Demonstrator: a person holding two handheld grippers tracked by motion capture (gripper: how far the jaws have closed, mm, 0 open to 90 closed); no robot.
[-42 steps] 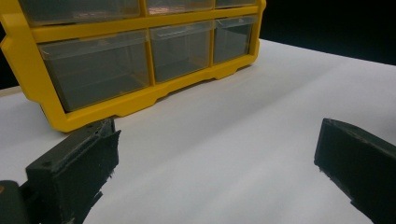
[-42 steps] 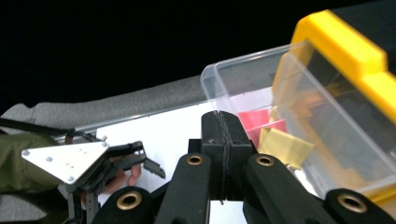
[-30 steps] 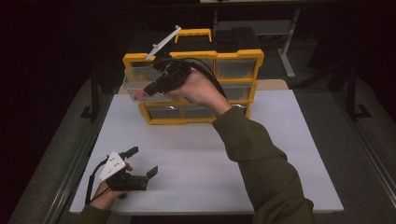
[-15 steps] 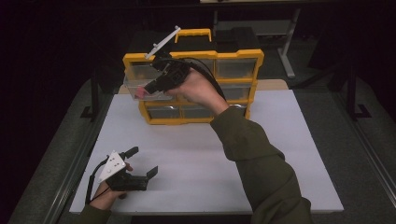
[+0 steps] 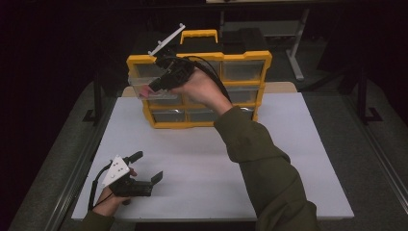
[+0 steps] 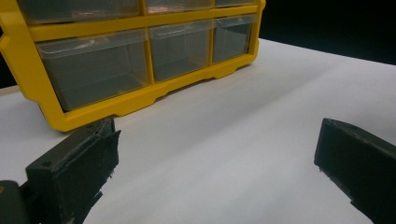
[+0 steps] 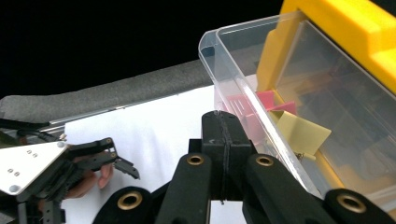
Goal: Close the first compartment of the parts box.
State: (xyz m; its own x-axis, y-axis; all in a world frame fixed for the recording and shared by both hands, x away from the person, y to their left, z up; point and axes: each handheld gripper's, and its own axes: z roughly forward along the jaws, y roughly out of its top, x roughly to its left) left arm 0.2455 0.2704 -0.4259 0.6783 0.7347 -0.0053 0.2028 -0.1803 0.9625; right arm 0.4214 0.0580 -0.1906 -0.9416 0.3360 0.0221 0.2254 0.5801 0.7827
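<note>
Resting closed, the right tool [image 7: 223, 122] touches the clear drawer [image 7: 243, 70].

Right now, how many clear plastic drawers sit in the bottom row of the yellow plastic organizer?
3 clear plastic drawers, side by side in the left gripper view: left drawer, middle drawer, right drawer.

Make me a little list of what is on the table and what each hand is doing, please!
Table: white top
Box: yellow drawer cabinet standing at the far side, clear drawers
Open drawer: clear drawer pulled partway out at the cabinet's upper left
Inside the drawer: pink and yellow paper pieces
Right gripper: fingers closed together, at the front wall of the open drawer; whether they pinch its edge is unclear
Left gripper: fingers wide apart, holding nothing, low over the near left part of the table
</note>
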